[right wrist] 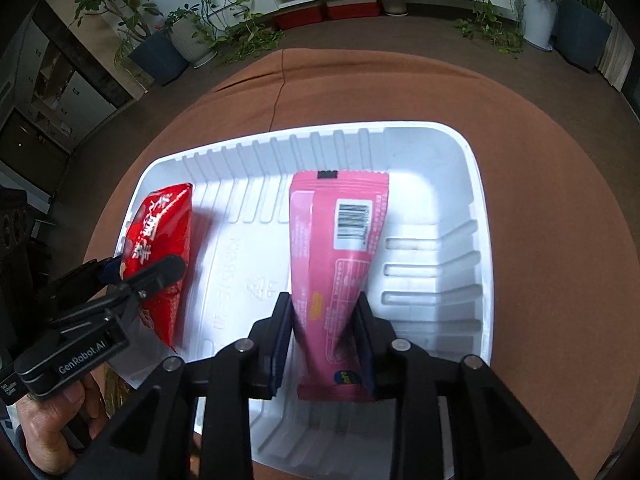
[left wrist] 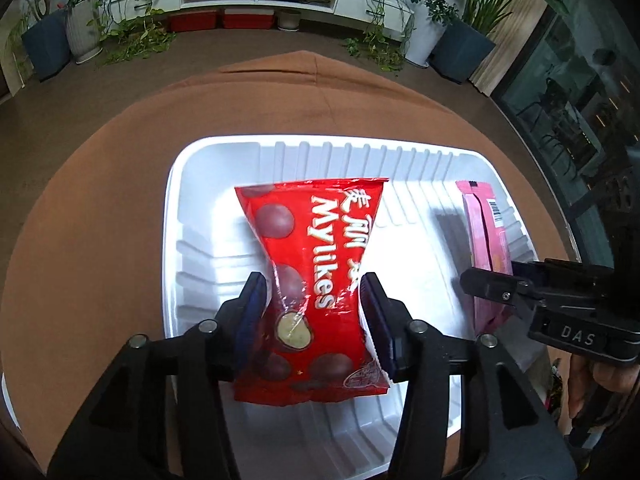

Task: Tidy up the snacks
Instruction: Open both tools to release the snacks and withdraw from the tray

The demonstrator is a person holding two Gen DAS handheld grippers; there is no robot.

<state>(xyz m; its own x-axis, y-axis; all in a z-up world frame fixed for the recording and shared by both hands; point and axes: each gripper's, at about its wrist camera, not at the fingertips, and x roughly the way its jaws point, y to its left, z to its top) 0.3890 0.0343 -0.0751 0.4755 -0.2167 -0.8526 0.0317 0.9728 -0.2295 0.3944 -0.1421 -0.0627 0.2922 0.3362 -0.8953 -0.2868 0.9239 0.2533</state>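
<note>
Left gripper (left wrist: 314,300) pinching a red Mylikes bag (left wrist: 312,264) at frame centre over the white tray (left wrist: 176,216), right gripper (right wrist: 324,332) clamped on a pink snack packet (right wrist: 340,248) mid-frame above that tray, brown-covered bench (left wrist: 100,168) beneath, potted plants (left wrist: 84,24) along the top edge.

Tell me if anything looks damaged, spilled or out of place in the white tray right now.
Nothing spilled or torn. The red Mylikes bag is pinched into a waist by the left claw, and the pink snack packet is squeezed likewise by the right claw. Both are held over the white tray, barcode side up on the pink one.
</note>
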